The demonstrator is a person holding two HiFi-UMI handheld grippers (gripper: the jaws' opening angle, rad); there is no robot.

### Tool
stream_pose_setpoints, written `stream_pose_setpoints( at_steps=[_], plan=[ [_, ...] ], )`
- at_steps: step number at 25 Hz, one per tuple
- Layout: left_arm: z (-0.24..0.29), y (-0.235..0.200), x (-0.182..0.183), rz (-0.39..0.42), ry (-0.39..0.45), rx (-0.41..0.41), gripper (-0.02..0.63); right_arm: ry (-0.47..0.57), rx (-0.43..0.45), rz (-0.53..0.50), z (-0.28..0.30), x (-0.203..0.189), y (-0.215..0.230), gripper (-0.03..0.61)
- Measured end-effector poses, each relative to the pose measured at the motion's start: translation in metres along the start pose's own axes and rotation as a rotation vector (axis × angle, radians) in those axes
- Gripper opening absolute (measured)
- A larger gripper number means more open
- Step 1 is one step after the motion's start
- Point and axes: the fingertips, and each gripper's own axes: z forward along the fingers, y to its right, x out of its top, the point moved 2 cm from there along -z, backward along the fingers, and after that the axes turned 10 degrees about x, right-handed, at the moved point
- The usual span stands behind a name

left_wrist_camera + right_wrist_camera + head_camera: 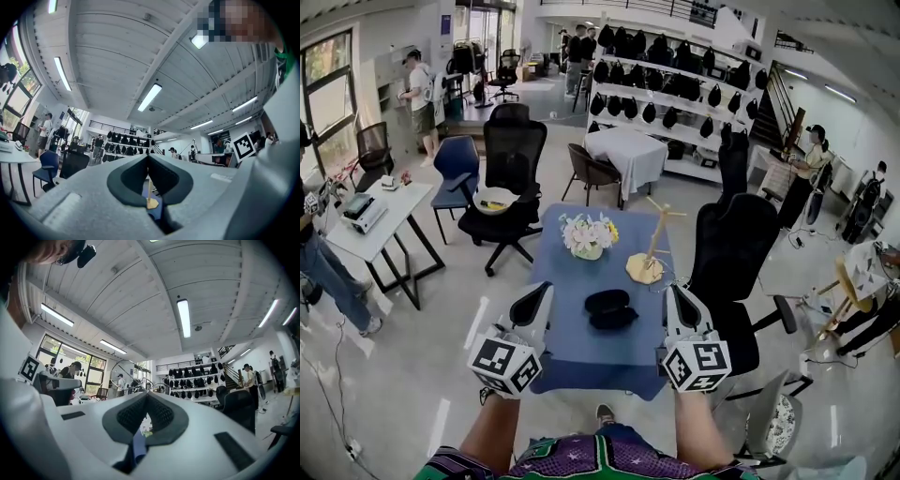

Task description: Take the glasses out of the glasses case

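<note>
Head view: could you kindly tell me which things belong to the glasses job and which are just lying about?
Job: glasses case; left gripper and right gripper, both shut, empty.
Lying about: flowers, wooden stand, both on the blue table.

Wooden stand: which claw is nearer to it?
Right. The right claw hovers just beside the base of the wooden stand; the left claw is beyond the glasses case, farther away.

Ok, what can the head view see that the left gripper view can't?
Only the head view shows the black glasses case lying on the blue table, plus the flowers. Only the left gripper view shows the ceiling lights and, up close, the left tongs shut with nothing between. Both show the wooden stand and the far shelves.
</note>
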Motion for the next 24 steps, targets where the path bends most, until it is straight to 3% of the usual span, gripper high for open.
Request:
stream_pose_setpoints(
  at_steps=[24],
  plan=[
    [0.0003, -0.0008, -0.0079, -0.015, -0.01, 0.006, 0.015, -0.015, 0.003, 0.017, 0.0011, -0.0075, 0.0029, 0.004]
  ],
)
